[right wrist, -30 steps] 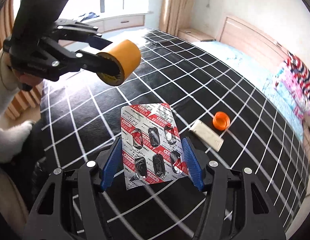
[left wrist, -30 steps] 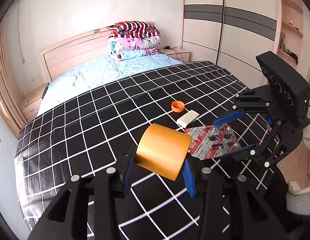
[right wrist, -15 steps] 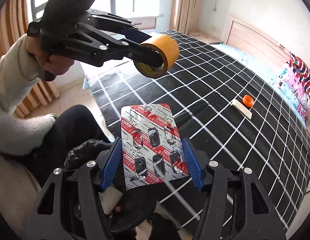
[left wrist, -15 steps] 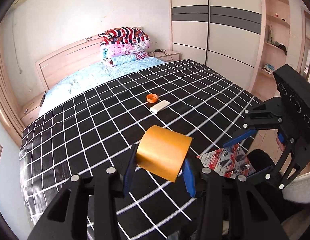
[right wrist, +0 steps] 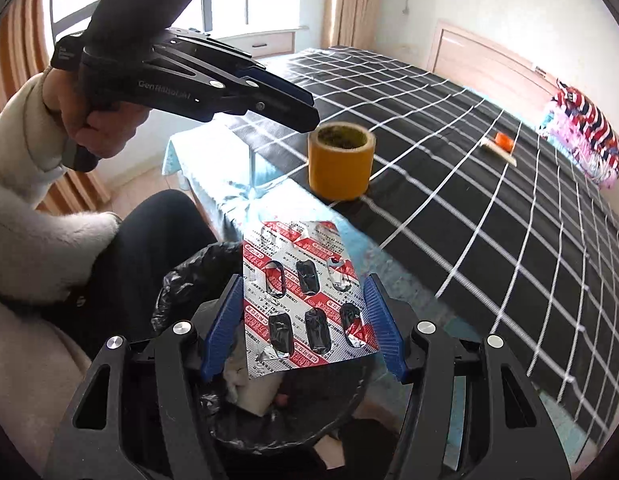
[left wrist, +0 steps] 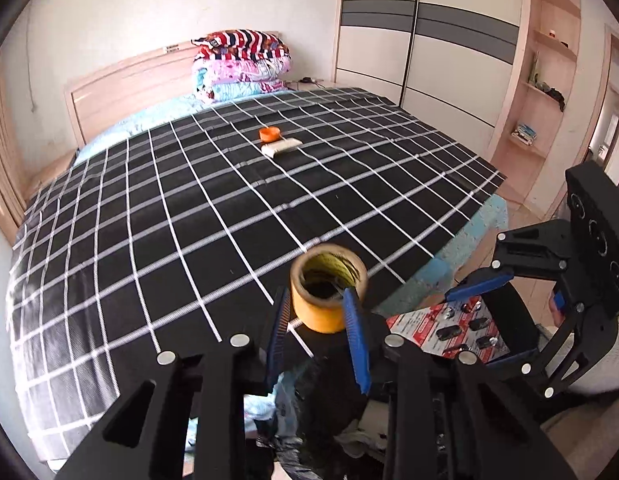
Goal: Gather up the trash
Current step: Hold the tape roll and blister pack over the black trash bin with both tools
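Left wrist view: the left gripper (left wrist: 315, 294) has just been narrowing its jaws to a slim gap, and the yellow tape roll (left wrist: 323, 312) sits just beyond the pads, core upward, at the near edge of the bed (left wrist: 189, 220). An orange cap (left wrist: 269, 133) and a white scrap (left wrist: 281, 146) lie far up the cover. Right wrist view: the roll stands clear of the left gripper's tips, though whether it rests on the bed I cannot tell, while the right gripper (right wrist: 303, 280) clamps a red blister pack (right wrist: 305, 304) over the black-bagged trash bin (right wrist: 181, 280).
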The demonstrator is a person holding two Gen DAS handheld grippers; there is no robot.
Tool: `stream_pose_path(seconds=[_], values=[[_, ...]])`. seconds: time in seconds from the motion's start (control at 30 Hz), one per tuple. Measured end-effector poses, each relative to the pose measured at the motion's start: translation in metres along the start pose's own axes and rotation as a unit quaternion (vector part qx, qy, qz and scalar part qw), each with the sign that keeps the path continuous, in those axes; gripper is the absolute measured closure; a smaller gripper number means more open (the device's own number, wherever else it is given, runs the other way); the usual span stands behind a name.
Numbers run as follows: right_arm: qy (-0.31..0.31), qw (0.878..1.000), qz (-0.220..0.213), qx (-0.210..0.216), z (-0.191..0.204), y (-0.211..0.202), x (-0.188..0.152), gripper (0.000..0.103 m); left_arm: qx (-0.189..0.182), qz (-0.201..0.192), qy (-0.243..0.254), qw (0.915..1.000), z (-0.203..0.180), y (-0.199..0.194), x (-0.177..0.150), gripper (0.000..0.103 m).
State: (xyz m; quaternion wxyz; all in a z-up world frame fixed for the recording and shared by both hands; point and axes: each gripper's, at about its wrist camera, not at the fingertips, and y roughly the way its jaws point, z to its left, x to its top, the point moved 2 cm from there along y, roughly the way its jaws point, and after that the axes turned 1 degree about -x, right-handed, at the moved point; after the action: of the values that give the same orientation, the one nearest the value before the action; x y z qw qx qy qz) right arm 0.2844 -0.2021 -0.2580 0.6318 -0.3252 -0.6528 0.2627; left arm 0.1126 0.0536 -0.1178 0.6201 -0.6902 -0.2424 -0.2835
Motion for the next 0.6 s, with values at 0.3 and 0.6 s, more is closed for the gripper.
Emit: stream_pose_path(seconds=[0.3,0.6], values=[[0.031,0.999,0.006,0.007,0.006,0.014,-0.019,0.042,0.009,0.000,-0.025,0.9996,0.000,0.010,-0.017,0.051],[0.031,0.999,0.012,0.004,0.009,0.020,-0.021,0.042,0.024,-0.014,-0.006,0.9996,-0.004,0.022,-0.004,0.040]])
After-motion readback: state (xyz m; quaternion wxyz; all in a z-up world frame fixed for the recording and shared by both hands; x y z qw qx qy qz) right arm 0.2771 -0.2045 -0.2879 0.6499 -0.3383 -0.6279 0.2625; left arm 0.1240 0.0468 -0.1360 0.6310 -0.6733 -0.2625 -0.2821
